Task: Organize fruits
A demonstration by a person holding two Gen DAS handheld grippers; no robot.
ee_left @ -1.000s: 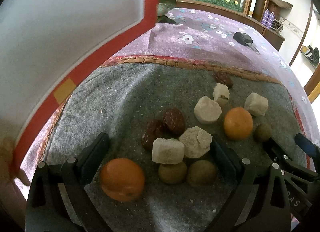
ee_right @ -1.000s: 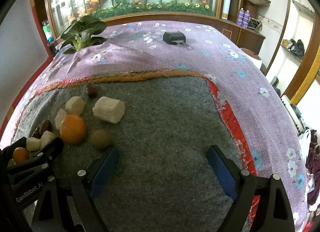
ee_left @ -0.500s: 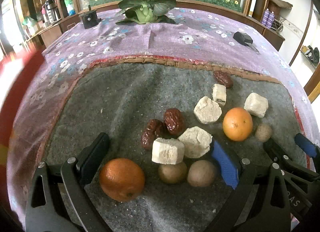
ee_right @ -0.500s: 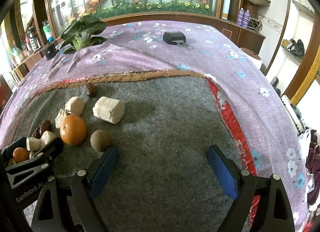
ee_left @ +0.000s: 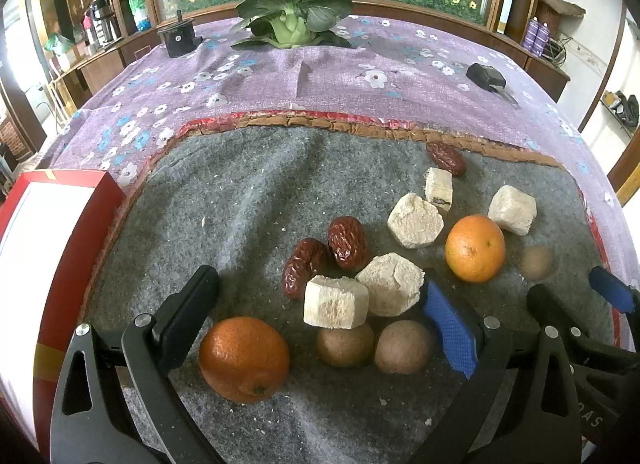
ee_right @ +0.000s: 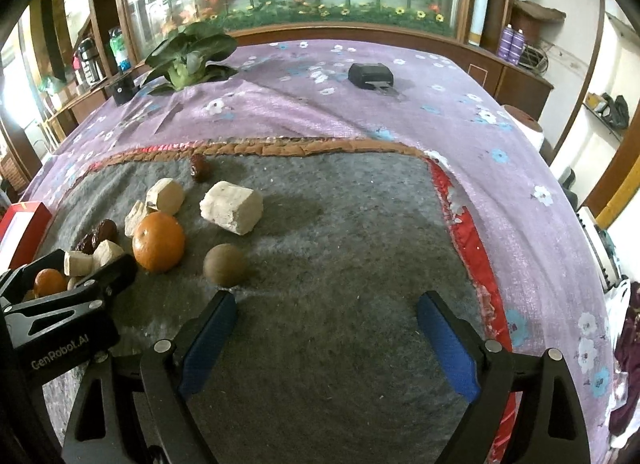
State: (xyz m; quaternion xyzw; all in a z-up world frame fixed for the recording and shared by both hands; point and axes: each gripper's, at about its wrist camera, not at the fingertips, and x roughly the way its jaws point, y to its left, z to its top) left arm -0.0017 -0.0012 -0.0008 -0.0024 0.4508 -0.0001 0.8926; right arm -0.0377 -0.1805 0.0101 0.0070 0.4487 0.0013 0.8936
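Note:
Fruits lie on a grey felt mat (ee_left: 248, 200). In the left wrist view an orange (ee_left: 244, 358), two brown round fruits (ee_left: 346, 346), pale chunks (ee_left: 336, 302) and red dates (ee_left: 347, 242) sit between the jaws of my open, empty left gripper (ee_left: 320, 312). A second orange (ee_left: 475, 247) and another brown fruit (ee_left: 535, 262) lie to the right. My right gripper (ee_right: 326, 328) is open and empty over bare mat; the brown fruit (ee_right: 225, 265) lies just beyond its left finger, the orange (ee_right: 159, 241) and a pale chunk (ee_right: 232, 207) further left.
A red-rimmed white box (ee_left: 44, 248) stands at the mat's left edge. On the purple floral cloth behind are a leafy green vegetable (ee_left: 294, 20), a black device (ee_left: 486, 76) and a small black box (ee_left: 178, 38). The table drops off at the right.
The red-and-white box that filled the left of the left wrist view has swung away and now rests at the mat's left edge. Both grippers have stayed put.

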